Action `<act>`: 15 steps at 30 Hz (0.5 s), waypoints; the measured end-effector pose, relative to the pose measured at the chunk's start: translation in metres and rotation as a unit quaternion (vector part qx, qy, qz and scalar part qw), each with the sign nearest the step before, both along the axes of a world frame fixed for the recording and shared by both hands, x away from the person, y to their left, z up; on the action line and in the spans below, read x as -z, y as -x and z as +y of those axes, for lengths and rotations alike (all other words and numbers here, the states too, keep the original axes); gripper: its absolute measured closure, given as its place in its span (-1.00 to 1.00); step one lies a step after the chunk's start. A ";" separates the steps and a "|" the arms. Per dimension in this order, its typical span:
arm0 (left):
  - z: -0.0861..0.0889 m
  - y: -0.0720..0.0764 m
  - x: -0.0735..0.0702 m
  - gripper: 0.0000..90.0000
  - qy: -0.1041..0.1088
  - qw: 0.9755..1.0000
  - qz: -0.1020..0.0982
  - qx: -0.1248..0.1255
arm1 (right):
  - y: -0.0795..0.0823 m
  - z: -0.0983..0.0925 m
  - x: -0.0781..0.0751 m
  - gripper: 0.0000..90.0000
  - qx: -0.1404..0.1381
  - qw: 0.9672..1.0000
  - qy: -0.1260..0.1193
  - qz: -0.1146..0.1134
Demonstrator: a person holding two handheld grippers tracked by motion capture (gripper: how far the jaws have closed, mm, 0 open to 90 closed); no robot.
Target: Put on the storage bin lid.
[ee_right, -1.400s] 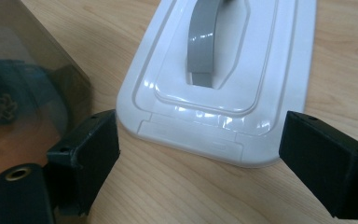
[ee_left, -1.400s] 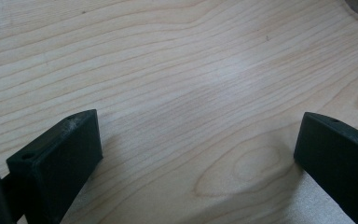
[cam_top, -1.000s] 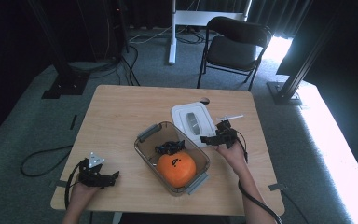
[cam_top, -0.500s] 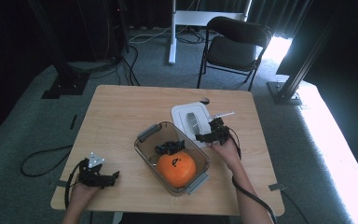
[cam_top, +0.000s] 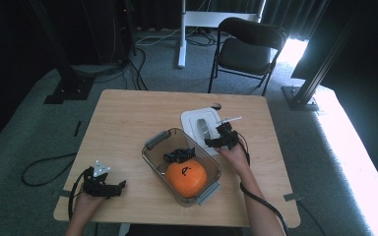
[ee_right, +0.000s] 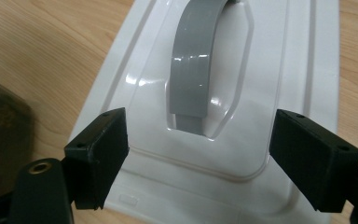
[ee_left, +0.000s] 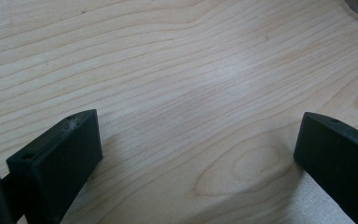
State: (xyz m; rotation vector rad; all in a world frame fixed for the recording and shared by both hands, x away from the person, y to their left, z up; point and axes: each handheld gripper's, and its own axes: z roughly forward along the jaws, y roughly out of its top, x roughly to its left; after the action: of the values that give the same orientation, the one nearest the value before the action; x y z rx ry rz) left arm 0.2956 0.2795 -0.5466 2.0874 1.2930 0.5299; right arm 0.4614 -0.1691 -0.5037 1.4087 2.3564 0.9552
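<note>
White plastic, the rectangular lid (ee_right: 223, 116) with its grey arched handle (ee_right: 196, 60) lay flat on the wooden bench (cam_top: 128, 118), beside the clear container (cam_top: 153, 158). The right tongs (ee_right: 198, 158) hovered over it, apart yet just narrowing, nothing clamped. Judged step: approaching the handle; next, straddle and clamp it. The left tongs (ee_left: 196, 154) rested apart, empty.
</note>
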 end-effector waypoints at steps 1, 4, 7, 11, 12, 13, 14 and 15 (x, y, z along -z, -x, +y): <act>0.000 0.000 0.000 -0.97 0.000 1.000 0.000 0.000 | 0.000 0.000 0.000 -0.58 0.000 1.000 0.000 0.000; 0.000 0.000 0.000 -0.97 0.000 1.000 0.000 0.000 | -0.004 0.005 0.005 -0.57 0.003 1.000 0.008 0.003; 0.000 0.000 0.000 -0.97 0.000 1.000 0.000 0.000 | -0.007 0.008 0.009 -0.52 0.005 1.000 0.013 0.002; 0.000 0.000 0.000 -0.97 0.000 1.000 0.000 0.001 | -0.010 0.013 0.012 -0.48 0.009 1.000 0.021 0.000; 0.000 0.000 0.000 -0.97 0.000 1.000 0.000 0.001 | -0.011 0.014 0.013 -0.46 0.007 1.000 0.019 0.001; 0.000 0.000 0.000 -0.97 0.000 1.000 0.000 0.001 | -0.011 0.014 0.013 -0.46 0.007 1.000 0.019 0.001; 0.000 0.000 0.000 -0.97 0.000 1.000 0.000 0.001 | -0.011 0.015 0.013 -0.45 0.008 1.000 0.021 -0.001; 0.000 0.000 0.000 -0.97 0.000 1.000 0.000 0.001 | -0.013 0.017 0.014 -0.42 0.007 1.000 0.021 0.001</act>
State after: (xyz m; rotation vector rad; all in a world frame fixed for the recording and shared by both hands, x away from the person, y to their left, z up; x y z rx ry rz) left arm 0.2957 0.2796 -0.5466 2.0885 1.2914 0.5295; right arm 0.4743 -0.1519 -0.5182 1.4084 2.3501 0.8951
